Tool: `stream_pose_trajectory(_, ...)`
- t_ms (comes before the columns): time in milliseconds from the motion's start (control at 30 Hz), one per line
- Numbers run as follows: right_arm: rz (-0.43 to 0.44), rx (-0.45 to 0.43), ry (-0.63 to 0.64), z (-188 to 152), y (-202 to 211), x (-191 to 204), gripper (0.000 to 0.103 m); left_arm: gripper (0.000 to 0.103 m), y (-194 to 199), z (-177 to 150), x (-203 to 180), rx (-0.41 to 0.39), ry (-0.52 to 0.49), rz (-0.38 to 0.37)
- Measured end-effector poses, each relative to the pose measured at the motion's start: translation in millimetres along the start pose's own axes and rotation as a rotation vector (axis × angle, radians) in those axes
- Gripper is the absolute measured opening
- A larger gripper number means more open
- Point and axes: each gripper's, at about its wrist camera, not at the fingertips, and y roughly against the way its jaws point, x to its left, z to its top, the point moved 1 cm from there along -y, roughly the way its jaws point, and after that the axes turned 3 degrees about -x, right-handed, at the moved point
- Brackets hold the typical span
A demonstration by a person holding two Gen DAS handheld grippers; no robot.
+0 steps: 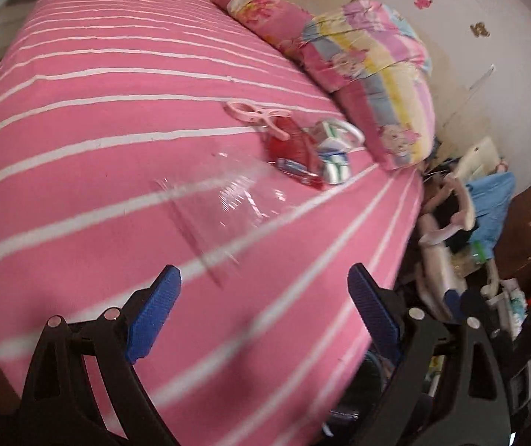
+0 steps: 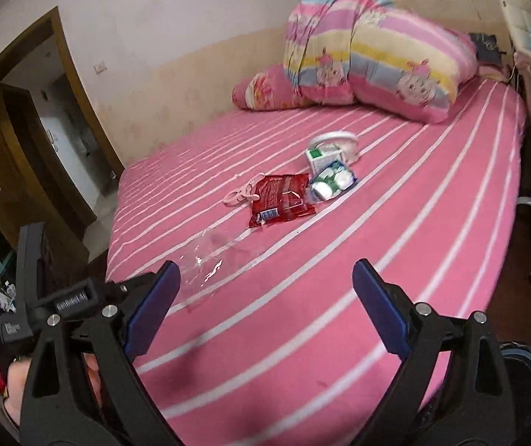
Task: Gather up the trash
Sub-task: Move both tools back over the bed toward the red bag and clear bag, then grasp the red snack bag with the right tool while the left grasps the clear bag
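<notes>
Pink cotton with white stripes covers the whole bed (image 2: 395, 260), and the rubbish lies in a loose cluster near its middle. Closest to the near edge is a clear plastic bag (image 2: 209, 260), flat and crumpled, almost lost against the sheet. Beyond it sits a red snack wrapper (image 2: 282, 200), with a pink clothes peg (image 2: 239, 195) just beside its far left corner. Touching the wrapper's right side are a green and white packet (image 2: 334, 182) and a small green and white carton (image 2: 321, 156), with a white ring-shaped thing (image 2: 343, 139) behind them. A rolled striped quilt (image 2: 377, 59) and a floral pillow (image 2: 265, 93) are piled at the far edge against the wall.

Both tools hover over the near edge, holding nothing. The left gripper (image 1: 263, 304) has its blue pads spread wide, pointing at the clear bag (image 1: 221, 200); the right gripper (image 2: 265, 297) is spread just as wide, aimed a little right of that bag.

I'd say collecting has barely begun: nothing is picked up yet, and this is the approach. The clear bag looks like the natural first target. It lies thin and flat, so the fingers would need to come down low and pinch a raised crease without catching the sheet. Whether the peg and ring count as trash I can't tell.
</notes>
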Motion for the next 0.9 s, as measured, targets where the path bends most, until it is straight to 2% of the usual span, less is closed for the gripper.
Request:
stream_pose_trajectory(233,-0.003,0.039,0.073,13.3,-68.4,-0.2,0.093,0.089,-42.5,24.5,5.9,0.011,-0.148,0.084)
stream_pose_trajectory(433,0.007,0.088,0.038,18.7,-123.5,-17.0,0.093,0.089,-78.5,40.4,-2.4,0.059,-0.291,0.118)
stream_pose_trajectory(500,0.012,0.099,0.017,21.5,-133.8,-21.9,0.093,0.089,-88.7,45.3,1.1,0.074,-0.312,0.113)
stream_pose_trajectory(633,0.027,0.110,-0.051,33.1,-166.1,-31.1,0.093,0.086,-98.3,58.1,10.4,0.065,-0.281,0.108)
stream_pose_trajectory(767,0.027,0.108,-0.064,44.7,-197.7,-29.1,0.093,0.069,-104.7,69.3,12.1,0.060,-0.270,0.098)
stream_pose_trajectory(900,-0.020,0.125,-0.033,47.7,-218.9,-26.2,0.093,0.059,-115.1,75.1,11.3,0.075,-0.269,0.104)
